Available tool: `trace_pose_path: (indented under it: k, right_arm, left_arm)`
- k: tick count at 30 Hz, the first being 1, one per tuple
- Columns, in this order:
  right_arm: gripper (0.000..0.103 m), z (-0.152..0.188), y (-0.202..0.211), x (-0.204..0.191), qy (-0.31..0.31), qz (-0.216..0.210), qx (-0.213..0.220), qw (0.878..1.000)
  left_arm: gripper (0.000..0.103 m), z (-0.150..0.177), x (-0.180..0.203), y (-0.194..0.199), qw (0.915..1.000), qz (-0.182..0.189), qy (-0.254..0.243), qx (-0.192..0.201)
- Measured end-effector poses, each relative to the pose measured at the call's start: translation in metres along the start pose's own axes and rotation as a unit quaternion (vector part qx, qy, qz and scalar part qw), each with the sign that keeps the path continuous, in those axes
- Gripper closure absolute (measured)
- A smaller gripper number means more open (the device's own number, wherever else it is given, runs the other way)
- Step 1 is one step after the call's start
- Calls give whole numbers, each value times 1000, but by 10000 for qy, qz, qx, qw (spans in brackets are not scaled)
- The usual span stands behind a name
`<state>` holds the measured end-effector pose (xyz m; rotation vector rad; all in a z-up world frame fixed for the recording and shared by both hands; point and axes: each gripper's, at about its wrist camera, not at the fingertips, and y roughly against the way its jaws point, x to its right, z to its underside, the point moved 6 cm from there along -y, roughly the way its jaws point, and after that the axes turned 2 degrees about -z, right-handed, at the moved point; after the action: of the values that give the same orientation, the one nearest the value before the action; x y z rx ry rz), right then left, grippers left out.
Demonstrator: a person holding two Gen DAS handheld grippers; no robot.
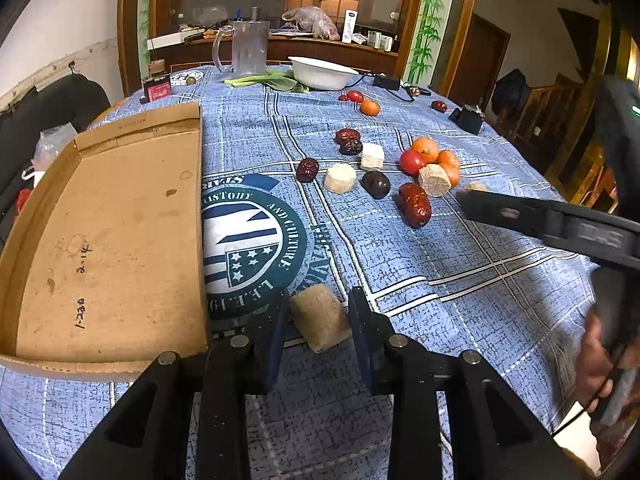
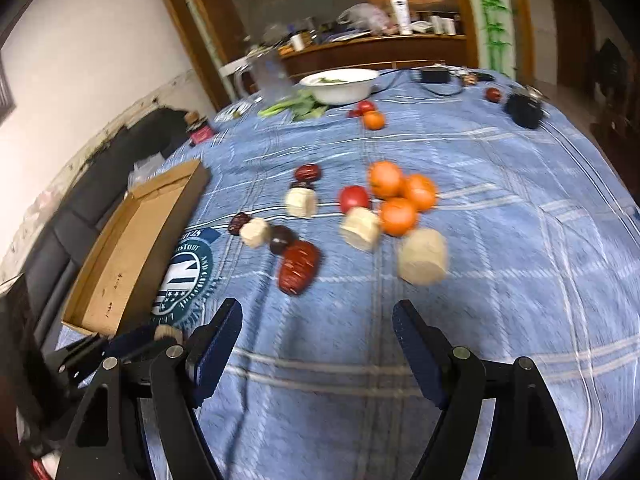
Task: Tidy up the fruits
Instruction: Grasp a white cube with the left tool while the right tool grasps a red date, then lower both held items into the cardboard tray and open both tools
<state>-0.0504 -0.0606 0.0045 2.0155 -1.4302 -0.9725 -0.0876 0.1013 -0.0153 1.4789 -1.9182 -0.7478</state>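
Observation:
My left gripper (image 1: 319, 322) has its blue pads on both sides of a pale beige chunk (image 1: 320, 317), held just above the blue cloth beside the empty cardboard tray (image 1: 108, 240). My right gripper (image 2: 318, 338) is open and empty above the cloth. Ahead of it lie a large red date (image 2: 298, 266), several pale chunks (image 2: 423, 256), oranges (image 2: 397, 216), a red tomato (image 2: 353, 198) and a dark plum (image 2: 281, 239). The same pile shows in the left wrist view (image 1: 416, 204). The right gripper's finger (image 1: 520, 216) reaches in from the right there.
A white bowl (image 1: 322, 72), a clear jug (image 1: 248, 48), green leaves (image 1: 272, 80) and a red box (image 1: 157, 88) stand at the table's far side. A black device (image 1: 466, 118) and cables lie far right. A dark sofa (image 2: 100, 184) is left of the table.

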Motion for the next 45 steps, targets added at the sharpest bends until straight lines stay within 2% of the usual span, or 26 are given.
trace_pose_path:
  k: [4,6,7,8,10,13,16,25,31,35,37,42,45]
  right_arm:
    - [21,-8,-30,-11,256,305,-216,9990]
    - [25,-9,-43,-13,313,421,-339,9980]
    - [33,-9,-48,-13,336,466,-391,9976]
    - [50,-8,-52,-13,347,487,-452,9972]
    - [74,-5,-59,-10,283,431,-583,9970]
    - [75,-5,-55,-8,213,382,-527,9977]
    - [75,-6,-38,-13,269,294,-360,9986]
    - [75,-9,9,-43,447,-134,-36,9989]
    - [74,-31,11,-92,641,-613,-97,9960]
    - [74,-53,-10,-146,949,-1019,-214,9900]
    - [74,-63,-27,-174,1156,-1116,-256,9867]
    - [74,-79,-100,-224,1656,-913,-468,9808]
    - [74,-85,-145,-231,1692,-736,-649,9807]
  left_arm:
    - [73,1,-1,0,10000,86,-8,9]
    - [72,2,3,-2,9999,84,-79,-23]
    - [72,3,5,-4,9999,108,-90,-45]
    - [73,4,7,-5,9999,101,-107,-56]
    - [74,4,10,-5,9998,52,-187,-11]
    - [75,4,9,-1,9997,212,-73,28]
    - [75,3,7,7,9997,223,-3,109]
    - [75,-11,-17,58,9975,319,325,544]
    - [75,-53,-78,85,9961,-137,525,701]
    - [75,-98,-137,68,9941,-637,707,515]
    - [75,-111,-163,52,9927,-745,880,352]
    - [75,-135,-209,1,9874,-1144,1088,-75]
    - [78,-137,-229,-29,9846,-1120,1305,-310]
